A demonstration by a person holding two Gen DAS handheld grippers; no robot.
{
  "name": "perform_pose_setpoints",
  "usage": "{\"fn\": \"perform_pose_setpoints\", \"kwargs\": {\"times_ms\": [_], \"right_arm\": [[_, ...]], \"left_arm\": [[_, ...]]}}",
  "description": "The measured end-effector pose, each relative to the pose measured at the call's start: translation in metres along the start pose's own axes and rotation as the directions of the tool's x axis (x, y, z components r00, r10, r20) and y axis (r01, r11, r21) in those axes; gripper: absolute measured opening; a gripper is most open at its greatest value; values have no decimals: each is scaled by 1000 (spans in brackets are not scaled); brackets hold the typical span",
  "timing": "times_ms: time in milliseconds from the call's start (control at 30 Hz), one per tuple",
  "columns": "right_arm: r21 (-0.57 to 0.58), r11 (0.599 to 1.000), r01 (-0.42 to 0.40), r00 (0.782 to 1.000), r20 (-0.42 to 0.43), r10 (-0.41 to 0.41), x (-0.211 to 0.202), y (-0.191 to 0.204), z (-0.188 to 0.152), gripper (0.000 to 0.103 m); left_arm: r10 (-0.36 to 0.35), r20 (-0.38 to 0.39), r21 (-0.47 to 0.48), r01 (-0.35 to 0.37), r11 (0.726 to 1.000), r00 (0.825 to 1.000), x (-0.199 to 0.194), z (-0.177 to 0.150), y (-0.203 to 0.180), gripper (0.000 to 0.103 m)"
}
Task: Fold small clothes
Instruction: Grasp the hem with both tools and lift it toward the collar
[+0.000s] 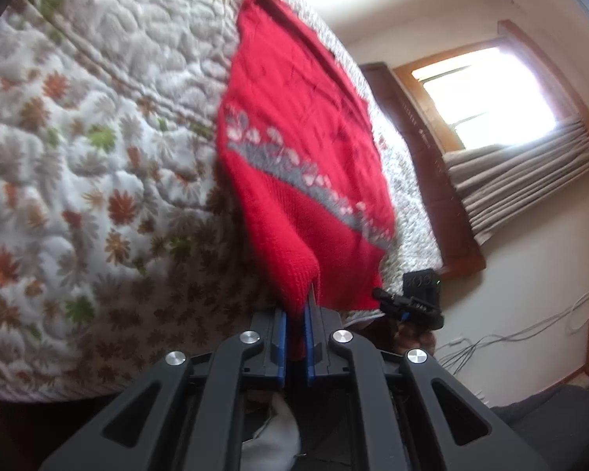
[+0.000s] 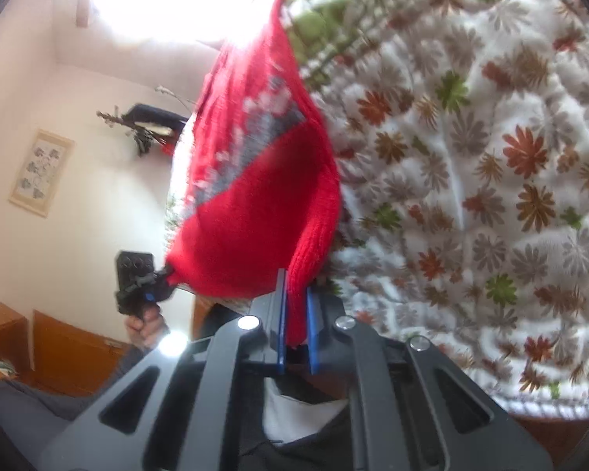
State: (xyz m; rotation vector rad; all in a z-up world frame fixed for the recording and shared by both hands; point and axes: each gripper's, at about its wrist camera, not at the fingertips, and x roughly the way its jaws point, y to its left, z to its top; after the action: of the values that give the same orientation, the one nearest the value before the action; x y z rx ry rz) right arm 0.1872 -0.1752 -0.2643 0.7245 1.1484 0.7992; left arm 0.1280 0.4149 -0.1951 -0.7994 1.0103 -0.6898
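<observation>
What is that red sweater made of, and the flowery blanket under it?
The red sweater looks like knitted yarn, perhaps wool: ribbed stitches show at the edge that each hand-held gripper pinches. The flowery blanket looks like soft quilted cotton, puffy between stitched lines, matte.

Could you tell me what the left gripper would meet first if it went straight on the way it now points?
The left gripper is already shut on the red knitted garment, so that comes first. Beyond it, probably the floral quilt, though depth is hard to judge here.
</observation>
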Motion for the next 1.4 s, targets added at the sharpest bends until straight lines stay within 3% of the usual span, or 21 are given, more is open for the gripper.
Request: {"fn": "perform_pose_setpoints", "kwargs": {"times_ms": [167, 333, 600, 833, 900, 1033, 1233, 1400], "right_arm": [[-7, 997, -73, 994, 80, 74, -27, 22, -8, 7], [-39, 989, -141, 977, 153, 146, -60, 51, -19, 6], [-88, 982, -168, 966, 186, 182, -88, 82, -45, 6], [-107, 958, -266, 931, 231, 284, -118, 112, -65, 6], [-111, 951, -289, 919, 246, 307, -126, 118, -56, 6], [-95, 943, -318, 907, 260, 332, -124, 123, -10, 6], [-16, 976, -217, 941, 264, 214, -88, 106, 78, 6], [102, 989, -107, 961, 266, 76, -59, 70, 137, 7]], "left_arm": [[-56, 73, 5, 56, 998, 996, -23, -12, -11, 6], [-140, 147, 22, 138, 990, 979, -44, -18, -23, 6], [-202, 189, 58, 194, 979, 961, -61, -39, -46, 6], [-291, 253, 86, 278, 957, 923, -98, -59, -80, 6], [-307, 273, 73, 298, 952, 912, -104, -51, -85, 6], [-304, 290, -2, 319, 948, 907, -94, 3, -83, 6], [-216, 268, -132, 258, 957, 939, -41, 94, -56, 6], [-151, 251, -255, 216, 943, 956, 6, 148, -17, 7]]}}
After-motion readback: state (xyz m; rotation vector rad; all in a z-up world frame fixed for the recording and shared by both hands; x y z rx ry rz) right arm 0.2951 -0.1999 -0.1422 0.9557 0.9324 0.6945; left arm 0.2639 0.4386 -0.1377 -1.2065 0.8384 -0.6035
